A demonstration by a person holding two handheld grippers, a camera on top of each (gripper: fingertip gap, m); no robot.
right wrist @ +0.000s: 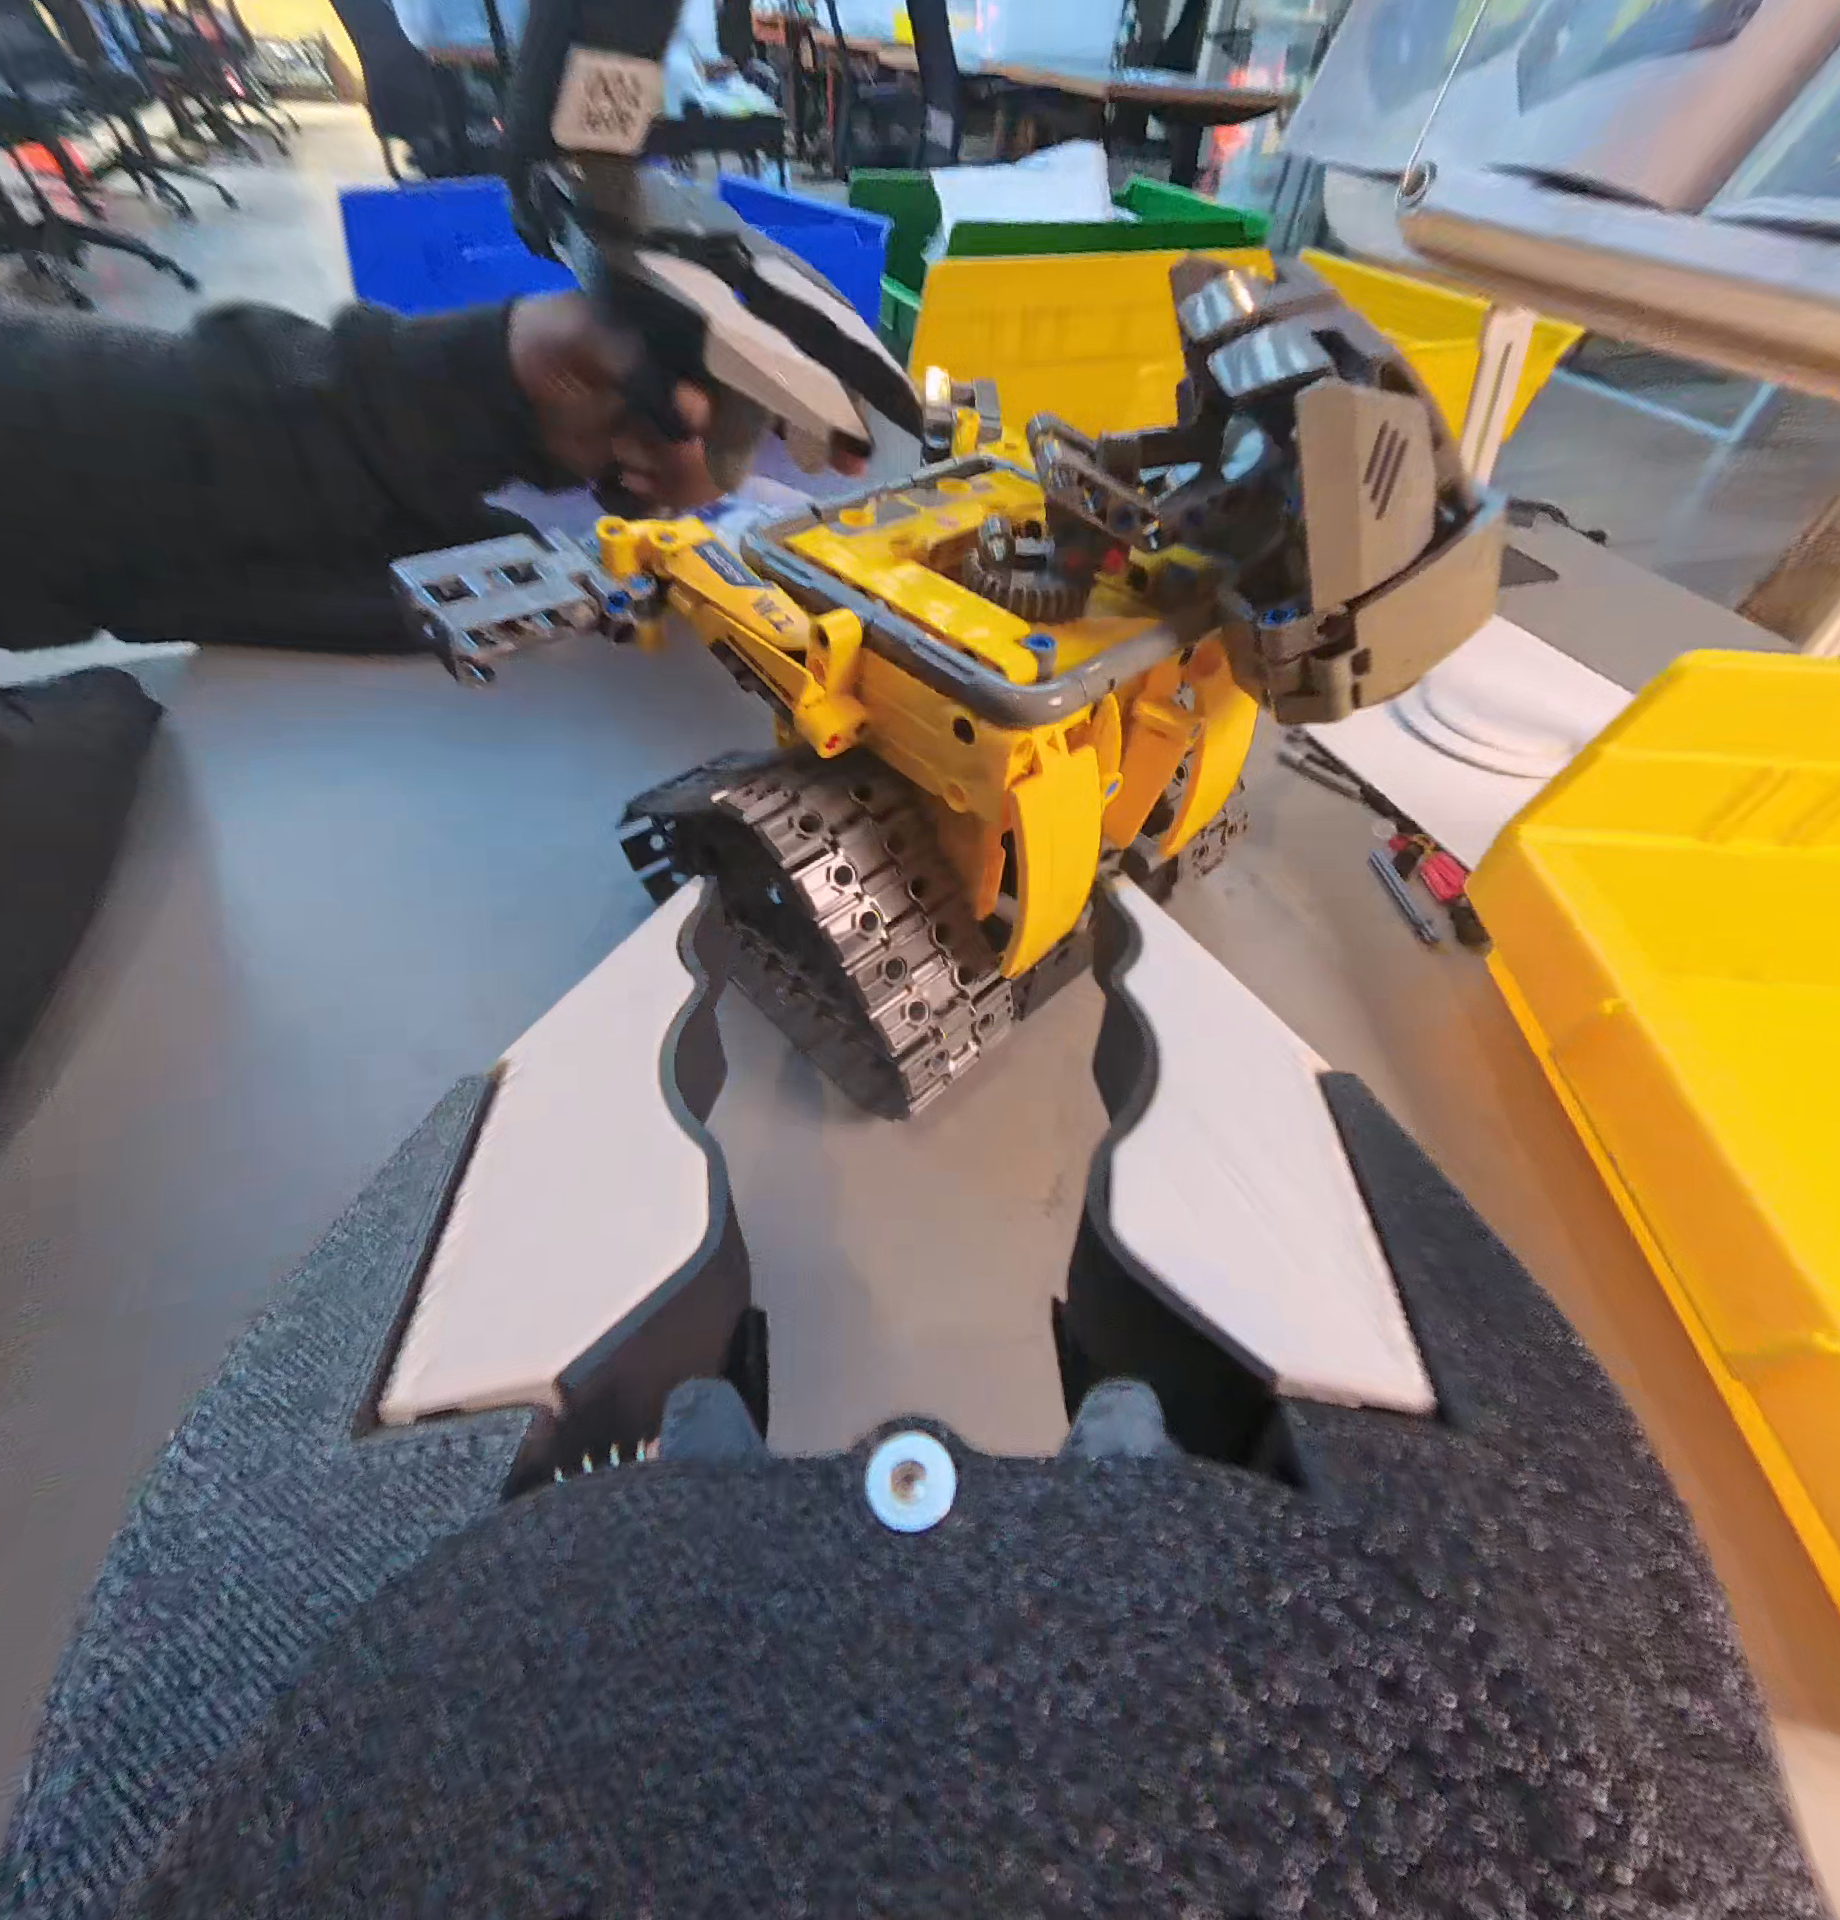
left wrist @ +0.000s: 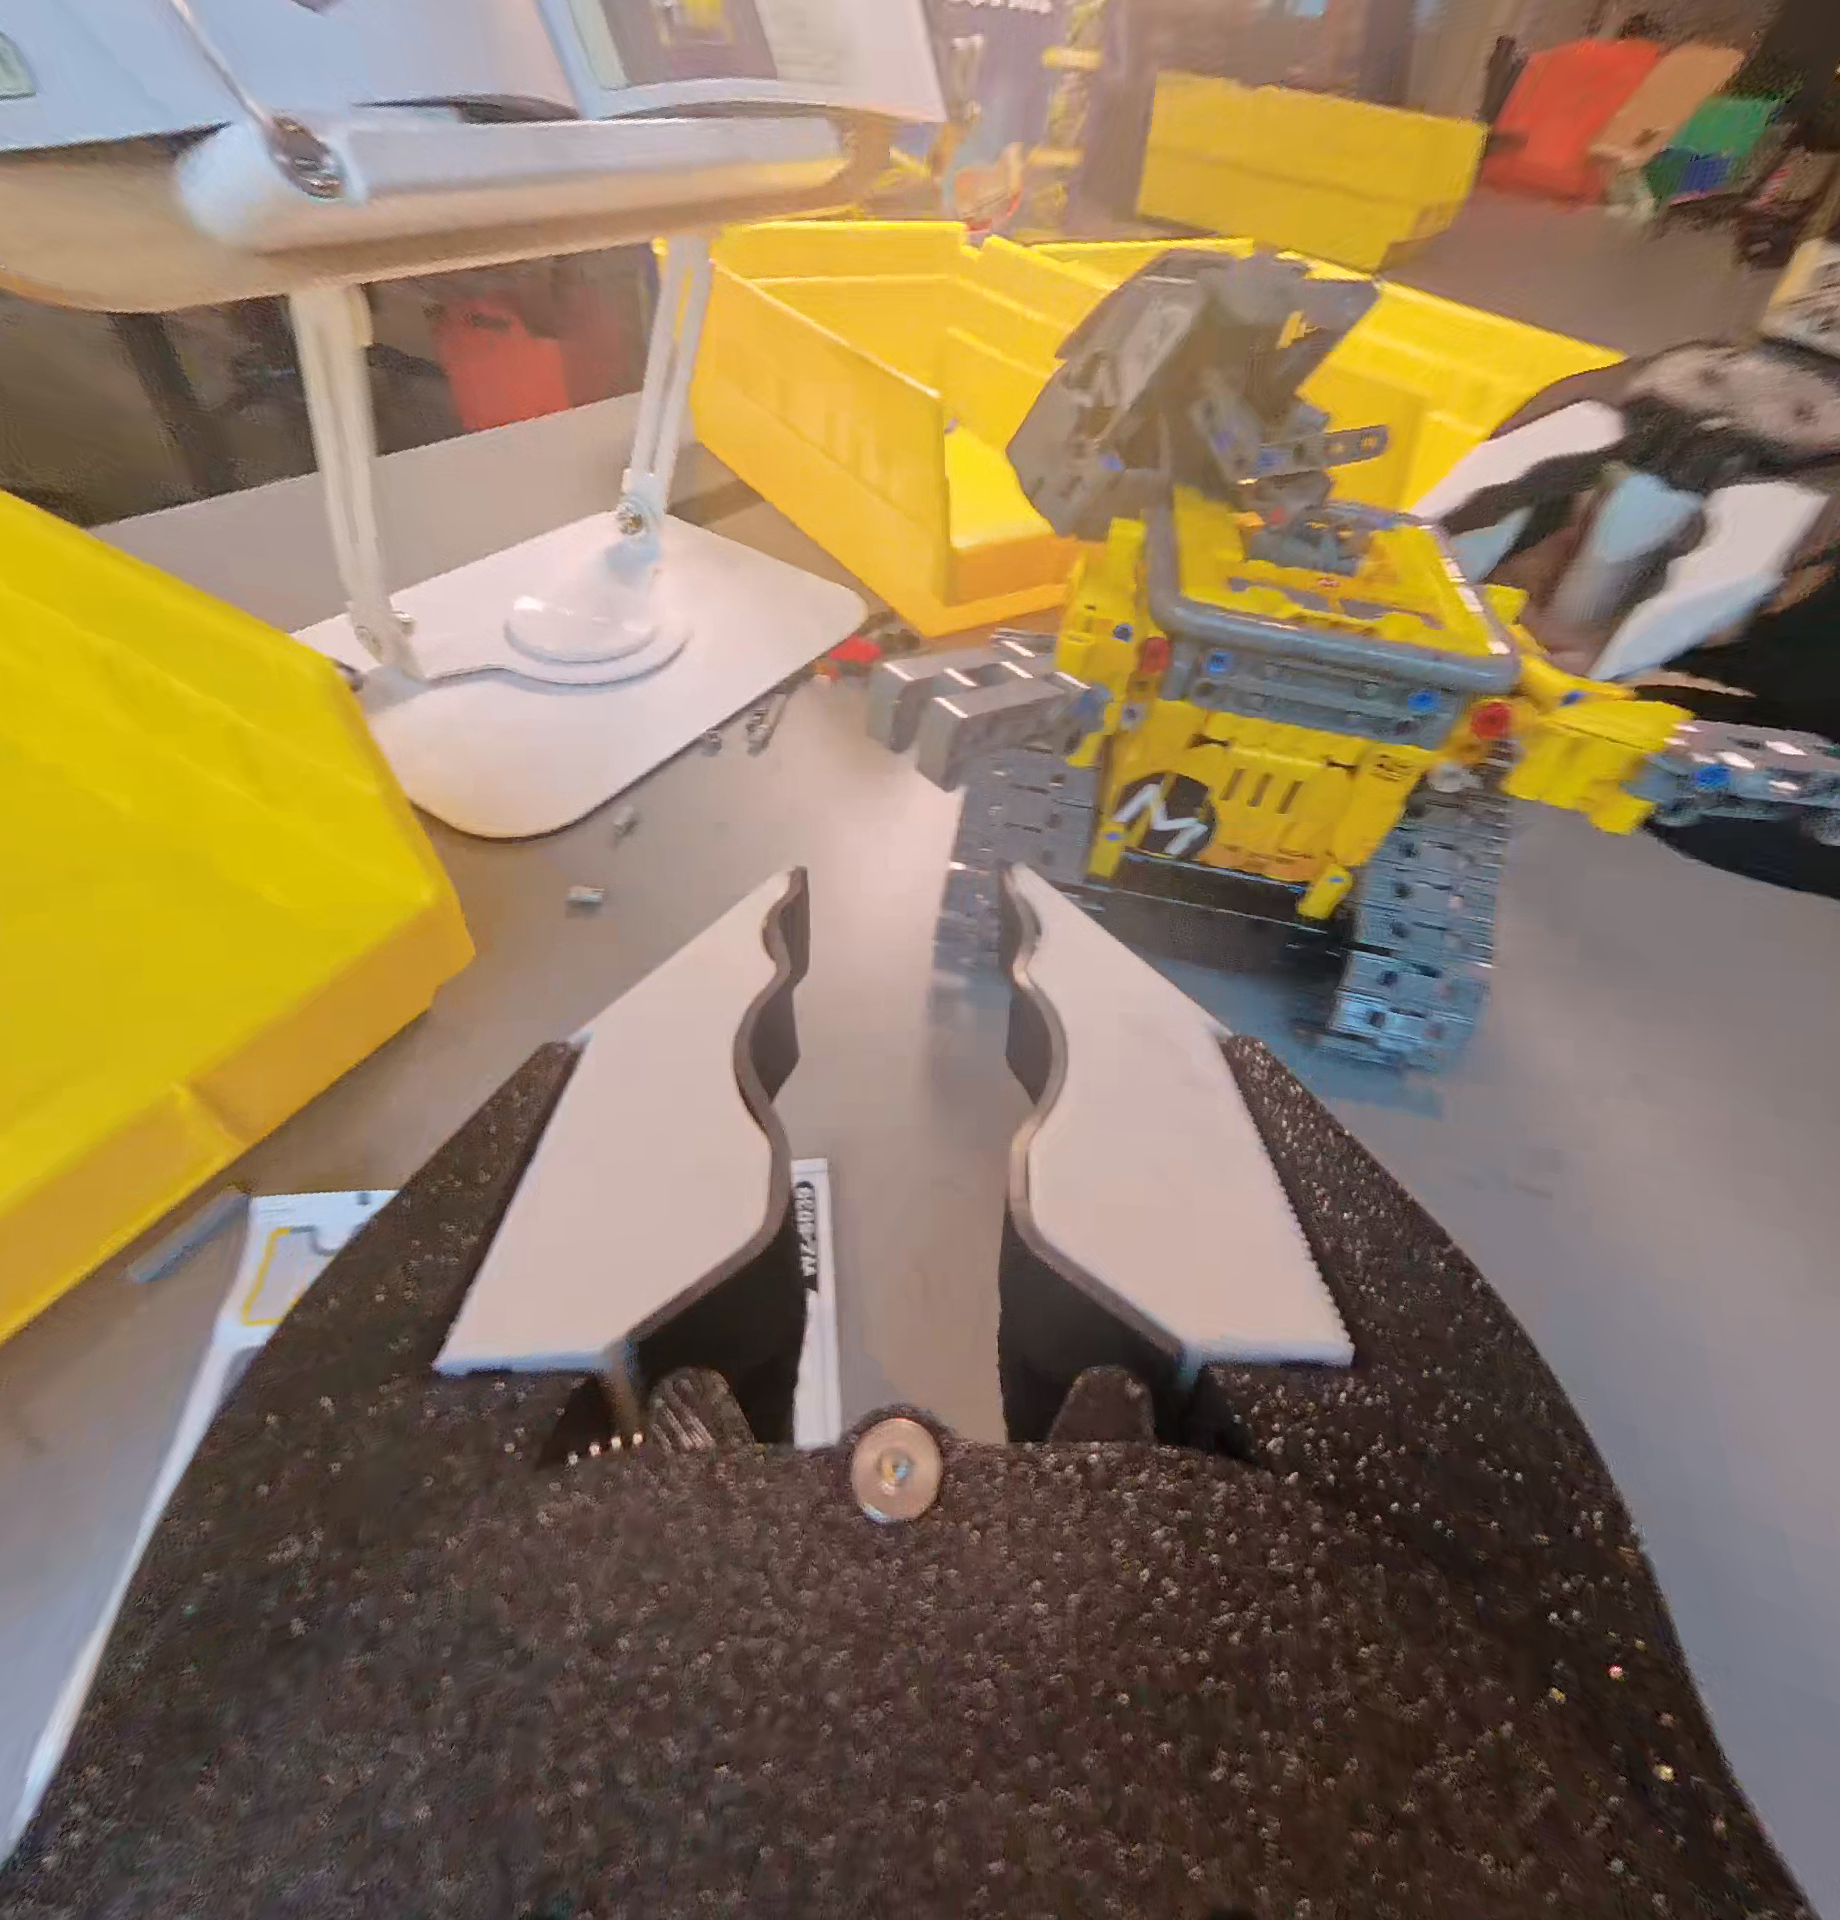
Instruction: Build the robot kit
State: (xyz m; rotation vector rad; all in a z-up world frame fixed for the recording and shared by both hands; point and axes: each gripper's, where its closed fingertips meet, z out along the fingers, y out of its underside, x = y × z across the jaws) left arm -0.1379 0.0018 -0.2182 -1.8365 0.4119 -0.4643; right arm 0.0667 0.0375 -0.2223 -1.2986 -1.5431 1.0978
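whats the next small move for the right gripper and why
Probably ease the right gripper forward and shut: its open fingers already flank the brick-built robot's grey track without gripping it, and the left gripper hangs open, short of the model.

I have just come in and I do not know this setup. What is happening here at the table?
A person holds a two-finger tool in each hand over a grey table. Between them stands a yellow brick-built robot model on black tracks, its grey head tilted to one side. The right tool is open, its fingertips on either side of the nearer track. The left tool is also open, close to the model's front but holding nothing. Yellow bins and a white stand sit around.
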